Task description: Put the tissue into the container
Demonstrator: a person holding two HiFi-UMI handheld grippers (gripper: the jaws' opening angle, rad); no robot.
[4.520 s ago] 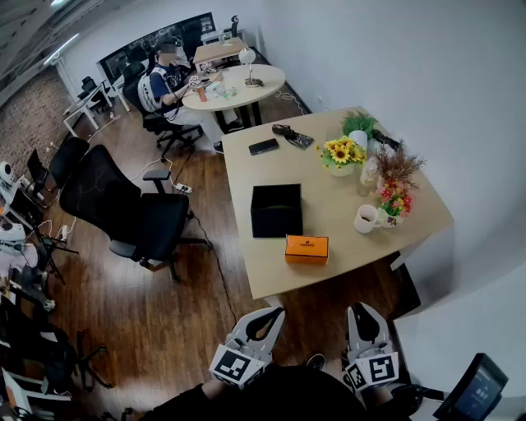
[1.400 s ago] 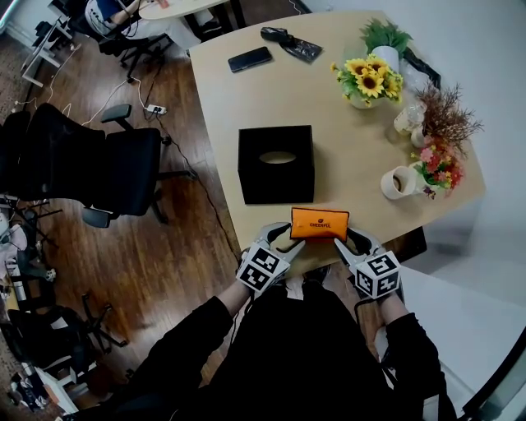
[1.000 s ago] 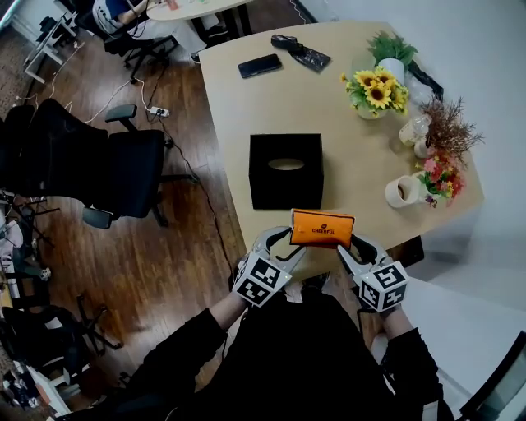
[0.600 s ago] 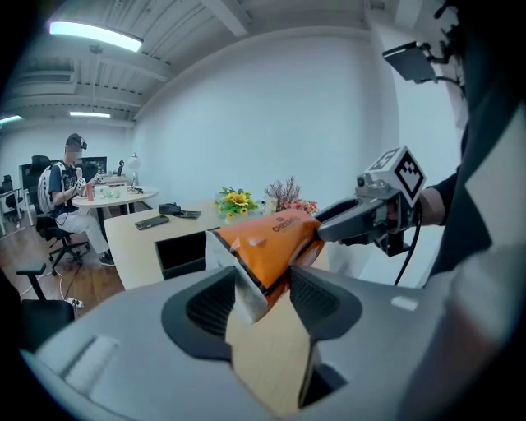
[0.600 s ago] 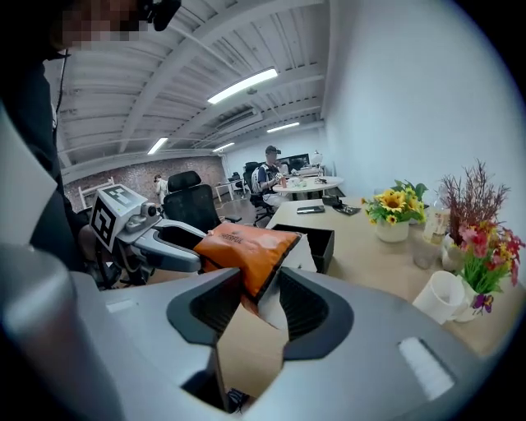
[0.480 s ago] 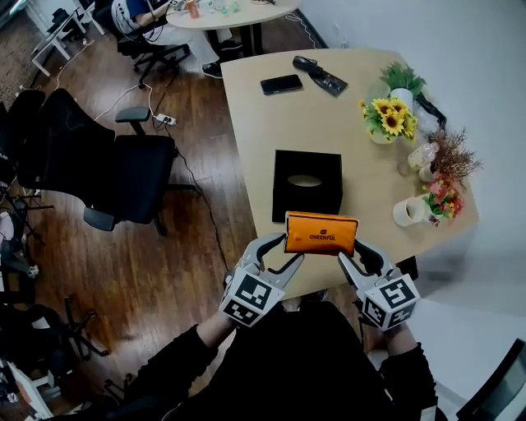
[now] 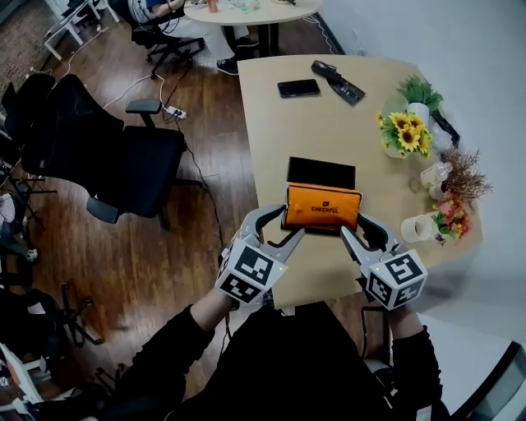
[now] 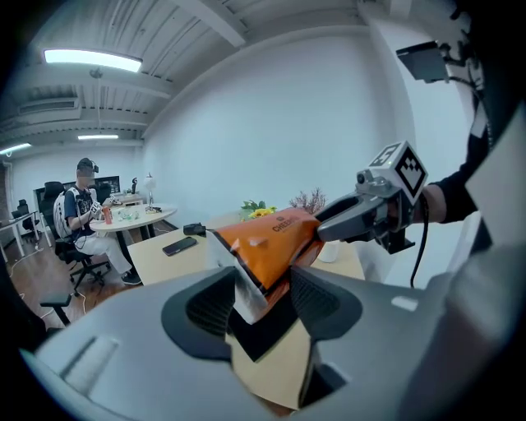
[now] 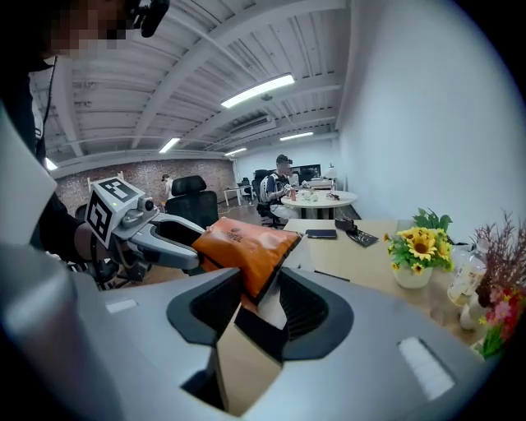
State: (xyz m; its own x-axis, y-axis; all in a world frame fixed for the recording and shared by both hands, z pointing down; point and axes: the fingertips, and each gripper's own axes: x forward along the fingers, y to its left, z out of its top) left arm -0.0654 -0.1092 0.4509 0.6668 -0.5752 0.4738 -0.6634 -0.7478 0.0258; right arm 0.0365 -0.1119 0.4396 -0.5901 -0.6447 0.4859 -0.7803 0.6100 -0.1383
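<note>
An orange tissue pack hangs in the air, held by its two short ends. My left gripper is shut on its left end, and my right gripper is shut on its right end. The pack hovers over the near side of the black box container and hides the box's top opening. In the left gripper view the pack sits pinched between my own jaws, with the right gripper at its far end. In the right gripper view the pack is clamped the same way, with the left gripper beyond it.
The wooden table carries a phone, a dark object, sunflowers, dried flowers and a white mug. A black office chair stands left of the table. A person sits at a round table behind.
Both grippers have lifted the orange pack off the table's near edge and carried it up and forward, so it now hangs over the black box.
</note>
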